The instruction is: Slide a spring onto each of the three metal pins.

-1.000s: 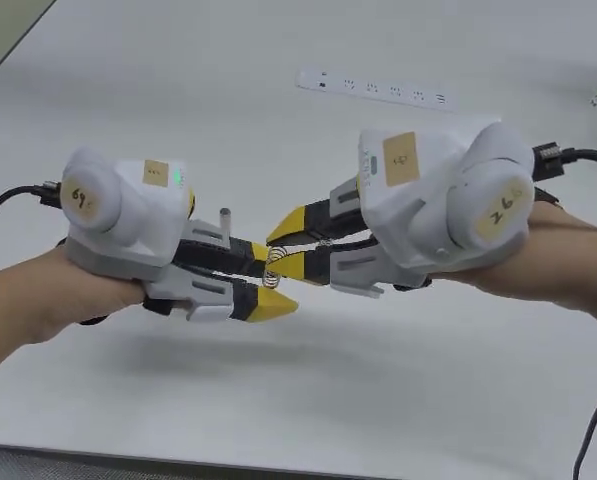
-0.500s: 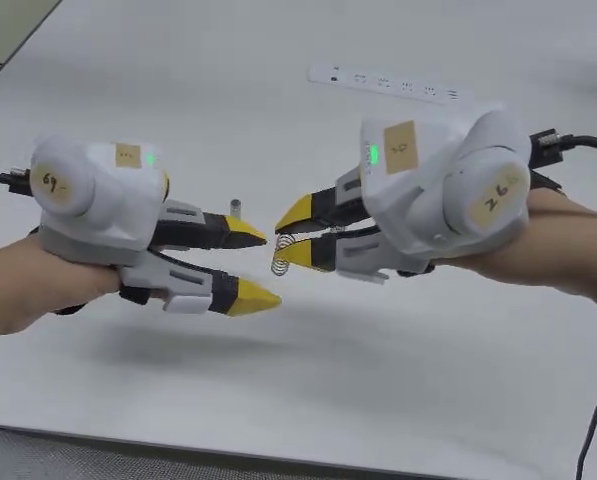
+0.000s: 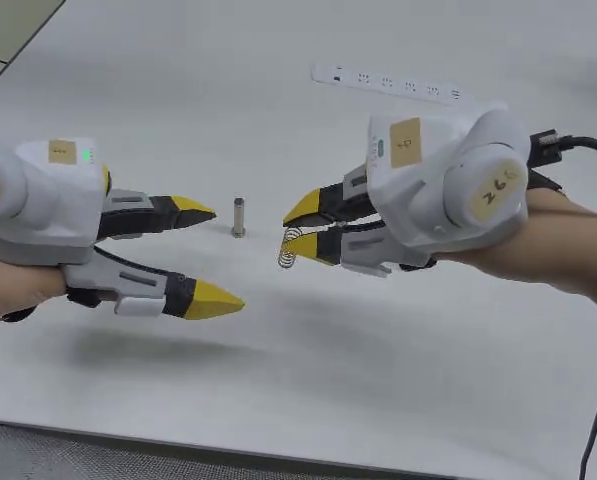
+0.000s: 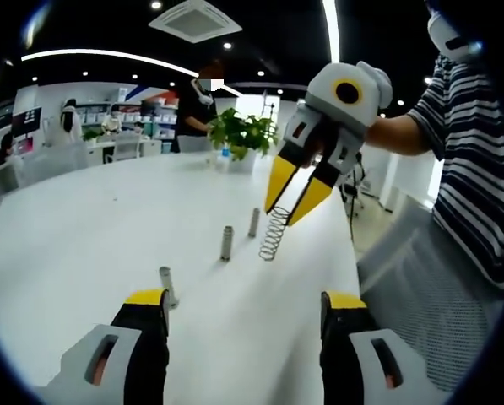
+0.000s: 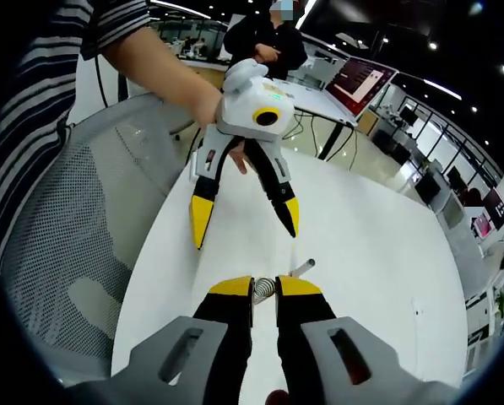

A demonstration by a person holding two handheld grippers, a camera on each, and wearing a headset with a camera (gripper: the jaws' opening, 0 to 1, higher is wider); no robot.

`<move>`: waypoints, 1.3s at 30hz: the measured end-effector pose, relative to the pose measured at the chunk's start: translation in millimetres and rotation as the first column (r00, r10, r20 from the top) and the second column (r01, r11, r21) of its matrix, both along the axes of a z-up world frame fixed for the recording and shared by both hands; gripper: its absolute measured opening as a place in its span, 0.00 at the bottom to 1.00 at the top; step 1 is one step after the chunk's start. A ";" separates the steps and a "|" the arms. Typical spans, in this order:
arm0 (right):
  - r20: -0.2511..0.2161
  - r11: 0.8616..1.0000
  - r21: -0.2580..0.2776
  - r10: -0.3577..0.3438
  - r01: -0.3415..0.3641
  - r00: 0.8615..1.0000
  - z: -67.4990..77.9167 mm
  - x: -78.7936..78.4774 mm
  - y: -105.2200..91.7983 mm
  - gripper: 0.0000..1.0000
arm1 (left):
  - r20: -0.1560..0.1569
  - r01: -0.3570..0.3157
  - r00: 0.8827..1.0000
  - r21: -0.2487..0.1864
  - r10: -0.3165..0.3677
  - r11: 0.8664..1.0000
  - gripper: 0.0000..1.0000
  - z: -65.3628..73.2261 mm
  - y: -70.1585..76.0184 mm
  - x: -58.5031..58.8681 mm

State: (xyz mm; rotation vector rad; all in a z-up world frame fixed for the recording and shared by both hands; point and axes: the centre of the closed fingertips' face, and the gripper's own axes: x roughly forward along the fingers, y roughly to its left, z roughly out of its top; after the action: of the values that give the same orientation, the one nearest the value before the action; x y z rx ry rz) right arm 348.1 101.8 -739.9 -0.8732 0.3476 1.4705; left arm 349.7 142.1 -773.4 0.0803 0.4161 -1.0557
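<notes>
Right gripper (image 3: 290, 232) pinches a spring (image 3: 288, 252), left gripper (image 3: 226, 255) jaws gape empty — its view shows three pins (image 4: 227, 243)

3 upright pins (image 4: 227, 243) stand on the desk (image 3: 308, 340) between the left hand-held gripper (image 3: 220, 255) and the spring (image 3: 289, 248) pinched by the right hand-held gripper (image 3: 295, 230). Around them bare desk; power strip (image 3: 388, 86) well apart.

open-plan office or showroom: long white table (image 3: 308, 380) with power strip (image 3: 388, 84) at 12 o'clock, ceiling air vent (image 4: 194, 18) and recessed lights (image 4: 227, 45) overhead, potted plant (image 4: 243, 133) at 12 in the left gripper view, monitor (image 5: 363, 84) at 1 and mesh chair (image 5: 66, 253) at 9 in the right gripper view.
</notes>
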 end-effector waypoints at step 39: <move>-0.060 0.998 -0.038 -0.055 0.053 0.997 -10.2 73.8 65.7 0.07 | -0.006 -0.115 0.993 -0.013 0.115 0.993 0.98 5.6 38.2 -4.5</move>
State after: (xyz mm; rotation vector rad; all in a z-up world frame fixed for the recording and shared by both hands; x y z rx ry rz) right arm 421.9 167.5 -750.1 -0.8430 0.4413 1.4466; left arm 345.3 180.4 -767.8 0.0414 0.4143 -0.9454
